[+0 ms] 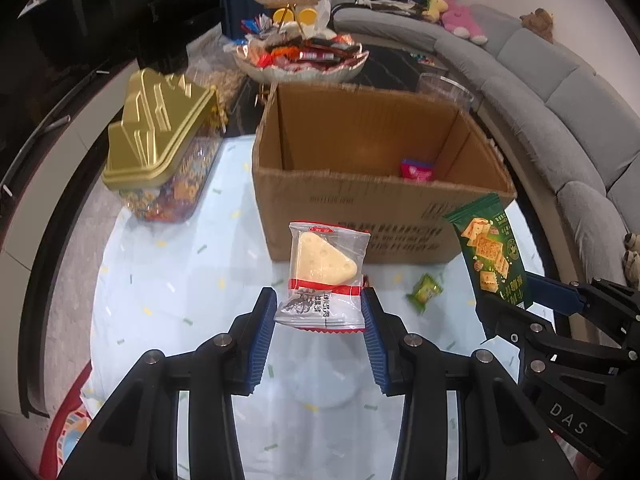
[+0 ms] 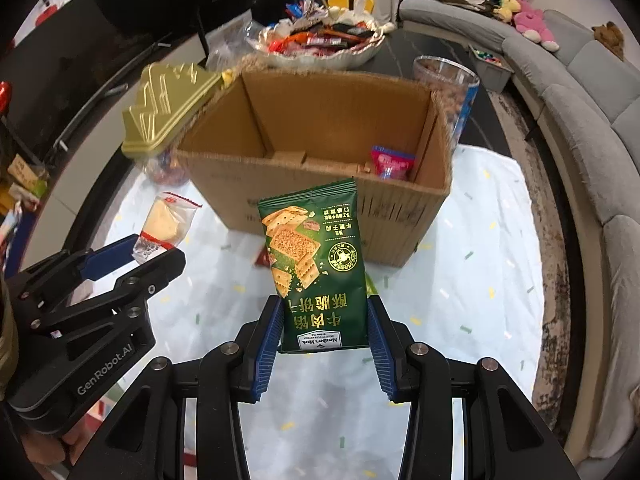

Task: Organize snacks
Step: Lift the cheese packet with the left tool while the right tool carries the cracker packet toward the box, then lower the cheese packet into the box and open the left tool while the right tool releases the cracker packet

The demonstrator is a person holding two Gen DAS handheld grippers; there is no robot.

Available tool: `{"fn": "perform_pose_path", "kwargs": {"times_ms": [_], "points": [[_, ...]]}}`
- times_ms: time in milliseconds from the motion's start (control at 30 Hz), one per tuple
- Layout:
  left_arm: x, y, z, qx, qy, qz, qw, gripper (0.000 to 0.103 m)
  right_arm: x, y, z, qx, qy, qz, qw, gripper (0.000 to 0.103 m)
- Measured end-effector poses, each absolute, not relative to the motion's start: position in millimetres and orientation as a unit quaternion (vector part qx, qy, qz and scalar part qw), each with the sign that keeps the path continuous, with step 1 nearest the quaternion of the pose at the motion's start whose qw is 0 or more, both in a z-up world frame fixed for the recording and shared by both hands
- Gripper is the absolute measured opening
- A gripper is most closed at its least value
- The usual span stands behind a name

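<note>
Cardboard box (image 1: 360, 208) sits open on the pale cloth (image 1: 168, 280), and I place everything by it. My left claw (image 1: 320, 312) grips a clear cheese-wedge packet (image 1: 326, 276) by its lower end, lifted off the cloth just before the box's near wall. My right claw (image 2: 326, 328) pinches a green cracker bag (image 2: 316, 264) at its bottom edge, upright, before the same wall. A pink packet (image 2: 390, 162) lies inside the box, and a small green candy (image 1: 425, 291) rests on the cloth near its front.

The cardboard box (image 1: 360, 216) hides its own floor; small green sweet's (image 1: 425, 291) label unreadable.
</note>
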State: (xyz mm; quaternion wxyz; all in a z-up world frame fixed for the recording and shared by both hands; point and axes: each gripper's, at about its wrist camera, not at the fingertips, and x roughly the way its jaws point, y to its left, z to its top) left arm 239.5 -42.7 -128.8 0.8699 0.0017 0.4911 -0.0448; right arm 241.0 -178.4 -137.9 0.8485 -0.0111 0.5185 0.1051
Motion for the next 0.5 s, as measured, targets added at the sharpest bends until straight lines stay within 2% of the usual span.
{"fn": "perform_pose_path", "kwargs": {"times_ms": [500], "points": [[274.5, -51.9, -92.3, 0.002, 0.462, -0.055, 0.885, 0.042, 263.3, -190.8, -98.7, 0.012, 0.487, 0.086, 0.869, 0.043]]}}
